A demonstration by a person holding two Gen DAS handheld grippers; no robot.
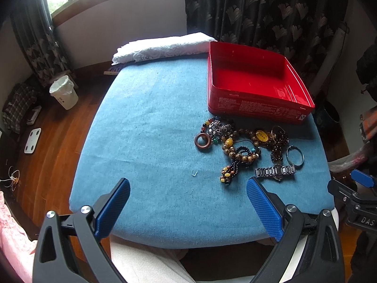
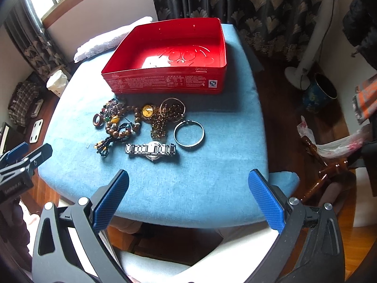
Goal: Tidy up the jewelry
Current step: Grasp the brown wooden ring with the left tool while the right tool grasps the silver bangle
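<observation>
A red tin box (image 1: pixel 256 108) (image 2: pixel 165 82) stands open with nothing in it at the far right of the blue-covered table (image 1: pixel 146 122) (image 2: pixel 212 165). In front of it lies a heap of bead bracelets (image 1: pixel 238 146) (image 2: pixel 122 122), a wooden ring (image 1: pixel 203 142) (image 2: pixel 97 120), a silver bangle (image 1: pixel 295 155) (image 2: pixel 189 133) and a steel watch (image 1: pixel 275 171) (image 2: pixel 151 150). My left gripper (image 1: pixel 188 184) (image 2: pixel 26 155) hovers open over the near edge, left of the jewelry. My right gripper (image 2: pixel 188 176) (image 1: pixel 360 181) is open too, just short of the watch. Neither holds anything.
A folded white lace cloth (image 1: pixel 162 46) (image 2: pixel 106 41) lies at the table's far edge. On the wooden floor stand a white bin (image 1: pixel 64 92), a scale (image 1: pixel 32 140), a fan base (image 2: pixel 299 75) and a blue pot (image 2: pixel 318 93). Dark curtains hang behind.
</observation>
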